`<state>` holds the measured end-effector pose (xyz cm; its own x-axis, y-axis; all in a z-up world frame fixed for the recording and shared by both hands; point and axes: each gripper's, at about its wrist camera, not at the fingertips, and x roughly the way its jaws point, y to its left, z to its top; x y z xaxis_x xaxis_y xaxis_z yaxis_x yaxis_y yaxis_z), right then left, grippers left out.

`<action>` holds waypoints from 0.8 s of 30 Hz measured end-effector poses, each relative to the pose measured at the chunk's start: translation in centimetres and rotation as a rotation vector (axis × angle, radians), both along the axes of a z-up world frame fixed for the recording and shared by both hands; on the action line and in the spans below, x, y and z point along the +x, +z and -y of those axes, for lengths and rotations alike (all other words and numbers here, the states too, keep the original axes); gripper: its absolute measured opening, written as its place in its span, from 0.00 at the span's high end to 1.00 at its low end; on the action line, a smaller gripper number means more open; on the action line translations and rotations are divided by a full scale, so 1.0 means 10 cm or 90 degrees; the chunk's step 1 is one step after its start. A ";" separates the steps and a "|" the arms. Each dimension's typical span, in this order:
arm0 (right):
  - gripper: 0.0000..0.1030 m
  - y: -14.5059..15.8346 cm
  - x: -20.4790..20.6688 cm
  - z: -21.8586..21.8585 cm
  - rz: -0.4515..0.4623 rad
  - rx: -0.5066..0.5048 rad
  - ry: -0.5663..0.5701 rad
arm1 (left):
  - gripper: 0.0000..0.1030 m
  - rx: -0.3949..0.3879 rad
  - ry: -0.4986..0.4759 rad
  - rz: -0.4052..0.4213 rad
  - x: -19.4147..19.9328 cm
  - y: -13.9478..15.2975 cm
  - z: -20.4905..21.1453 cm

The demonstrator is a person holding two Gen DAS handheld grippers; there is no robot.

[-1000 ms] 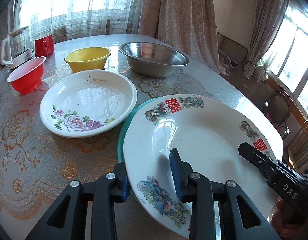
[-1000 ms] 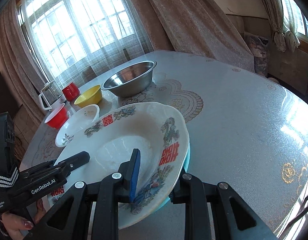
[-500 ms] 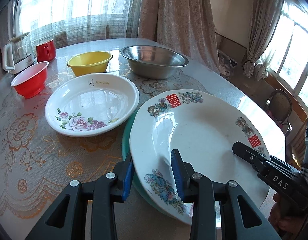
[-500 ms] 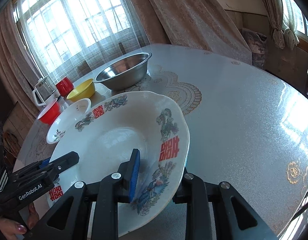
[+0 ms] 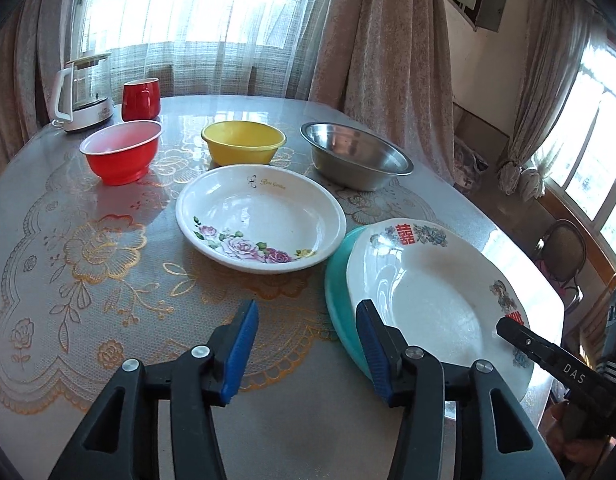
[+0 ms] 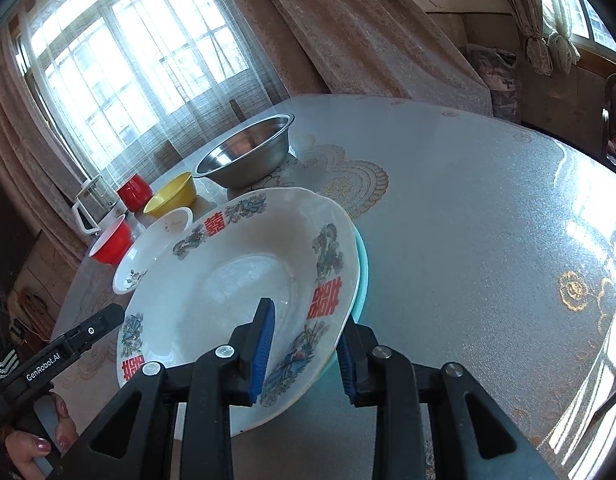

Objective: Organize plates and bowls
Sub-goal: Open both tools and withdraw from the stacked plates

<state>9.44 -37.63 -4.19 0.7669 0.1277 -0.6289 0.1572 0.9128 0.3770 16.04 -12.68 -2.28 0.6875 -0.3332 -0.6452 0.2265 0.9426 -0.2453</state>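
A white plate with red characters (image 5: 436, 296) lies on a teal plate (image 5: 335, 280) at the table's near right. My left gripper (image 5: 306, 354) stands just left of both plates. Its jaws are opening and only tablecloth shows between them. In the right wrist view my right gripper (image 6: 304, 354) still has the white plate's (image 6: 236, 280) near rim between its blue pads. Those jaws are opening slightly but still touch the rim. A rose-patterned plate (image 5: 260, 220) sits beside the teal one, apart from both grippers.
Behind the plates stand a red bowl (image 5: 122, 156), a yellow bowl (image 5: 244, 146) and a steel bowl (image 5: 354, 156). A red mug (image 5: 140, 98) and a kettle (image 5: 84, 92) are at the far left edge. A chair (image 5: 560, 252) stands past the table's right side.
My left gripper let go of the white plate's rim, opened wider and drew back to the left. The white plate settled flatter on the teal plate. My right gripper stayed on the rim.
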 end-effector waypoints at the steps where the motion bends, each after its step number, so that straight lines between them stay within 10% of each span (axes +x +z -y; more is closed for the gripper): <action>1: 0.71 0.00 -0.01 0.00 0.001 0.003 -0.004 | 0.45 -0.003 0.012 0.003 0.01 0.01 -0.07; 9: 0.67 0.13 -0.17 0.20 0.004 -0.021 -0.087 | 0.39 -0.035 0.104 0.021 0.26 0.01 -0.54; 18: 0.64 0.63 0.31 -0.29 0.019 -0.080 0.017 | 0.39 -0.100 0.125 -0.017 0.69 -0.13 -0.76; 24: 0.63 0.62 1.11 -0.70 -0.048 -0.008 0.117 | 0.43 -0.110 0.115 -0.030 0.92 -0.17 -0.87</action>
